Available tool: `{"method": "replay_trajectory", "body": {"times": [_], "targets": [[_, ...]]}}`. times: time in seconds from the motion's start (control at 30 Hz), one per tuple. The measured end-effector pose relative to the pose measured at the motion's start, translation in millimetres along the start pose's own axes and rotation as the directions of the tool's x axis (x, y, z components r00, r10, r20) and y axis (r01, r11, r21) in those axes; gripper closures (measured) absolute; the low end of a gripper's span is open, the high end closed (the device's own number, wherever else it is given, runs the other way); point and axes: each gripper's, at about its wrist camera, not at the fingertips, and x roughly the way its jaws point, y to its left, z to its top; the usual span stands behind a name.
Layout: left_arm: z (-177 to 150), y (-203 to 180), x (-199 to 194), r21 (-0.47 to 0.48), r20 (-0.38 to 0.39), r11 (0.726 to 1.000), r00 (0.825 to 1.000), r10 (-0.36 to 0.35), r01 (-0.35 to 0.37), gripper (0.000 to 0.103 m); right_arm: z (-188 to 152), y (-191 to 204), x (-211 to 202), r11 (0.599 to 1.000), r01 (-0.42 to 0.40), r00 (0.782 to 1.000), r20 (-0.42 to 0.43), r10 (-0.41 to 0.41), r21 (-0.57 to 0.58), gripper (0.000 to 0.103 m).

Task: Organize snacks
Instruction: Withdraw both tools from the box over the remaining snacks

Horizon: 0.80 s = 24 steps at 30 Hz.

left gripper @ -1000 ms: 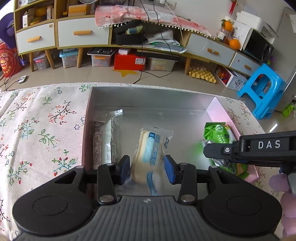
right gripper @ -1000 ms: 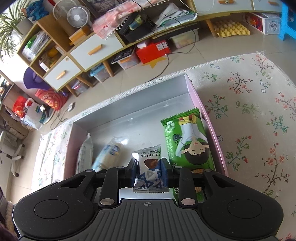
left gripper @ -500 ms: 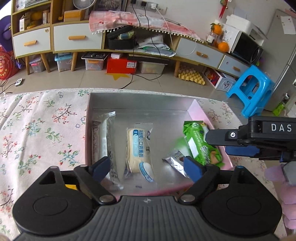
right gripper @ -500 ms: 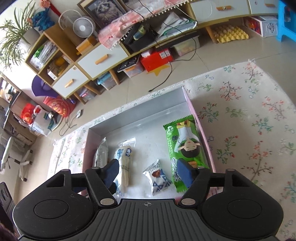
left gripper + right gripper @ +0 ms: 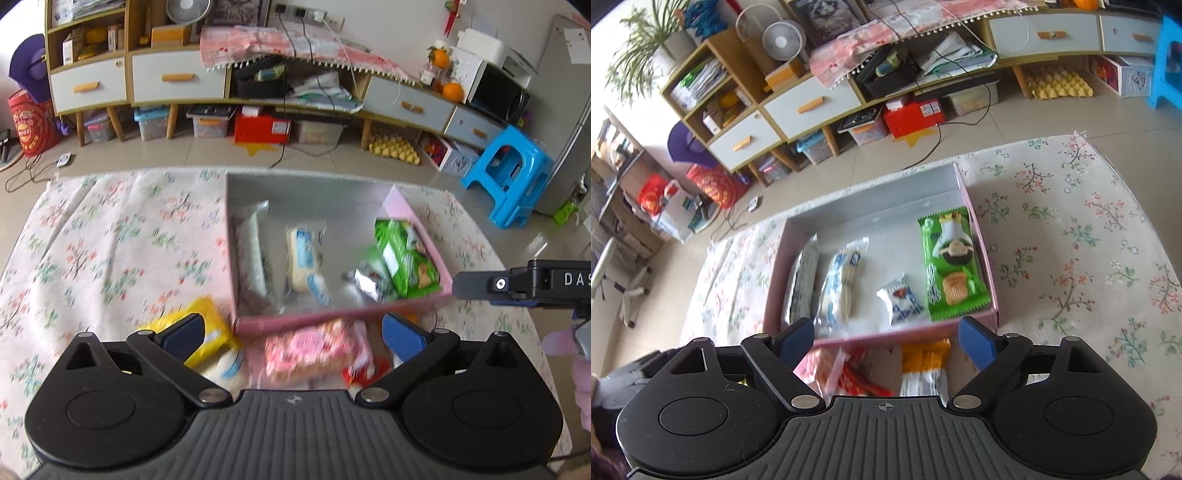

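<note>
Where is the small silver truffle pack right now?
In the pink box, near its front wall, between the green bag and the blue-white bread pack.

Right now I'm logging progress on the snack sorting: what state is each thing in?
Left gripper: jaws opening, nothing between them.
Right gripper: jaws opening, nothing between them.
Box: open-topped, four packets inside.
Green packet: flat, against the box's right wall.
Truffle packet: lying loose in the box.
Pink packet: outside the box.
Yellow packet: outside the box.
</note>
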Motion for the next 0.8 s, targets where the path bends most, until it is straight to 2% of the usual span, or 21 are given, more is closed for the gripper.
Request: {"method": "replay_trajectory", "body": {"times": [0.13,0.23,0.4,0.57,0.8], "targets": [[-19,8,-5,-0.002,-0.021,0.999,0.999,0.033,-0.033,0.0,-15,1,-2,1.0,-0.007,1.0,-0.014,0.007,-0.027,0.012],[-32,14,-7,0.02,-0.005,0.998,0.998,0.057,-0.057,0.001,-26,-3,0,0.999,-0.003,1.0,-0.027,0.001,-0.047,0.012],[-48,25,-17,0.069,0.006,0.994,0.997,0.083,-0.083,0.001,-43,-1,-2,0.987,0.044,0.998,-0.033,-0.05,-0.154,0.012],[-60,32,-27,0.097,0.006,0.993,0.997,0.071,-0.071,0.0,-57,-2,-6,0.979,0.03,0.997,-0.059,-0.042,-0.202,0.012],[-86,24,-38,0.182,0.004,0.983,1.0,0.002,-0.003,0.001,-79,-5,-10,0.96,0.006,0.995,-0.091,-0.032,-0.28,0.011]]}}
